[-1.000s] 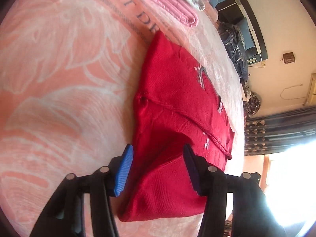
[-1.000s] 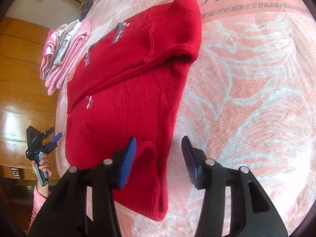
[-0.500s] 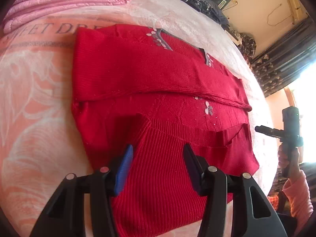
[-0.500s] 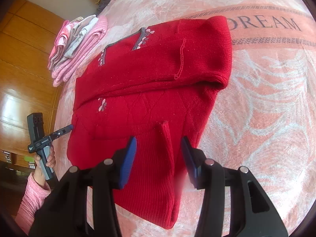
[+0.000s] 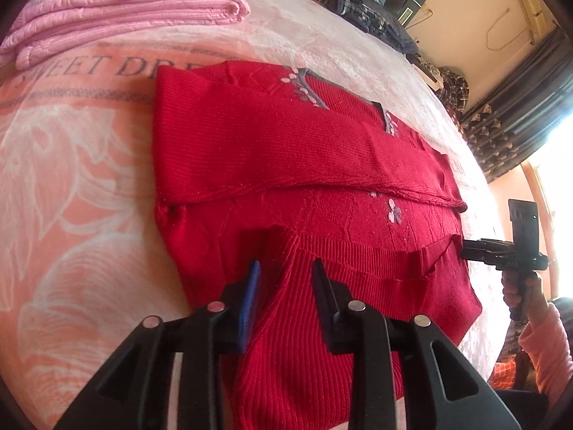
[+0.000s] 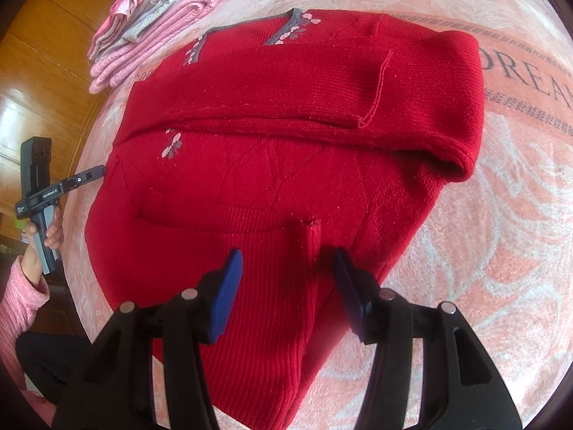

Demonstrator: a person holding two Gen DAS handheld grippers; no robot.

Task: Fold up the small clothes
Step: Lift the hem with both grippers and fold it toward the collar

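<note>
A red knit sweater lies flat on the peach blanket, one sleeve folded across its chest and the ribbed hem nearest me. My left gripper hovers over the hem. Its fingers are narrowed but still apart, and a raised ridge of hem fabric stands between them. My right gripper is open over the hem too, with a small upright fold of fabric between its fingers.
A stack of folded pink and white clothes sits beyond the sweater. A hand in a pink sleeve holds another gripper tool at the sweater's side edge. The peach blanket surrounds the sweater.
Both views swung round to face the hem and came closer to it. The left fingers drew nearer together around the hem ridge. The right fingers kept their gap.
</note>
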